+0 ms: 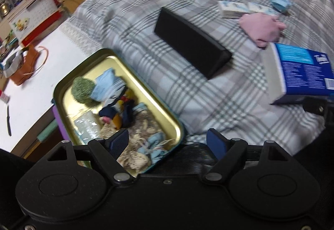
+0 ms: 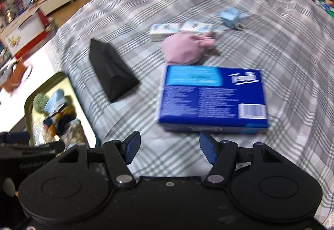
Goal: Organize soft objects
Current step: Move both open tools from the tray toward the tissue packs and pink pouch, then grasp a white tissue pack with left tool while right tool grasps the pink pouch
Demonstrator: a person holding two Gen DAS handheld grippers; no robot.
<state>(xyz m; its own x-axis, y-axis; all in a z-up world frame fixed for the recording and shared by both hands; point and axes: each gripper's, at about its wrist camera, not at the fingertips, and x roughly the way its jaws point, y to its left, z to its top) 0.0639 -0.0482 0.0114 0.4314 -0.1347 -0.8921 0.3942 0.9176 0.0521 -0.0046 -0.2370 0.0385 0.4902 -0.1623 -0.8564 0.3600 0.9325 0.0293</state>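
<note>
The gold tin tray (image 1: pixel 62 84) is already stuffed with soft bits: a green pom-pom (image 1: pixel 82 90), light blue cloth (image 1: pixel 106 86), and more. It sits at the bed's edge, next to the white tabletop (image 1: pixel 35 75). A pink pouch (image 2: pixel 181 50) lies further out on the plaid bedspread (image 2: pixel 281 63), just beyond the blue tissue box (image 2: pixel 210 98) and right of the black wedge case (image 2: pixel 110 75). Left claw (image 1: pixel 167 144) and right claw (image 2: pixel 170 150) both hang wide open, holding nothing.

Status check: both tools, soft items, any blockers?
Left tool open, empty, by gold metal tin of soft bits. Right tool open, empty. Pink cloth pouch loose on plaid blanket; blue tissue box sits before it.
</note>
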